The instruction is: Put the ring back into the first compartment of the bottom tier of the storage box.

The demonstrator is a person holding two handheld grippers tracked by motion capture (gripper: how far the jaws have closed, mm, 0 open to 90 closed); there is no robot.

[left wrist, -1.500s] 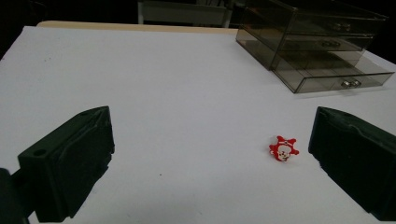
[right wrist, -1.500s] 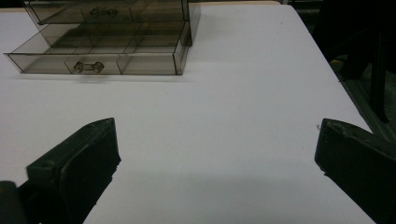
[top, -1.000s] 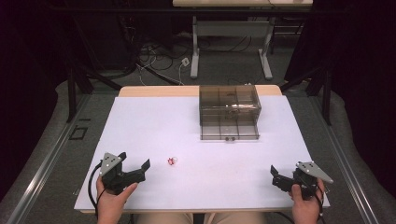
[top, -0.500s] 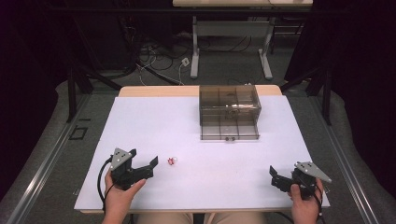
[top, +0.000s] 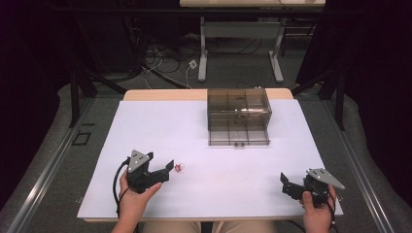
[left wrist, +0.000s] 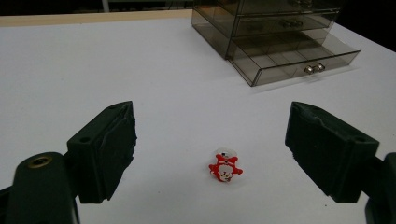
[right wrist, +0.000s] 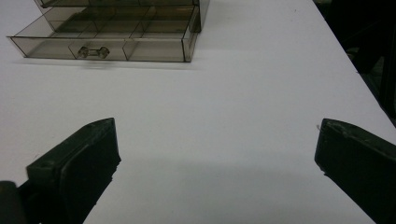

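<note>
A small red and white toy figure (top: 179, 168) lies on the white table (top: 160, 126), left of the middle. My left gripper (top: 167, 170) sits just left of it, pointing at it. In the left gripper view the figure (left wrist: 225, 169) lies on the table ahead of the gripper (left wrist: 211, 116), in line with the gap and touching neither pad. These jaws have just been closing and stand open. My right gripper (top: 285, 183) rests near the front right corner, open with nothing between its fingers (right wrist: 217, 128).
A smoky clear drawer unit (top: 238, 109) stands at the back centre, its bottom drawer (top: 238, 137) pulled out toward me and holding nothing I can see. That drawer also appears in the gripper views (left wrist: 299, 60) (right wrist: 107, 44). Dark floor and cables lie beyond the table.
My left gripper has moved right toward the red figure and its jaws have narrowed. The right gripper has kept still.
</note>
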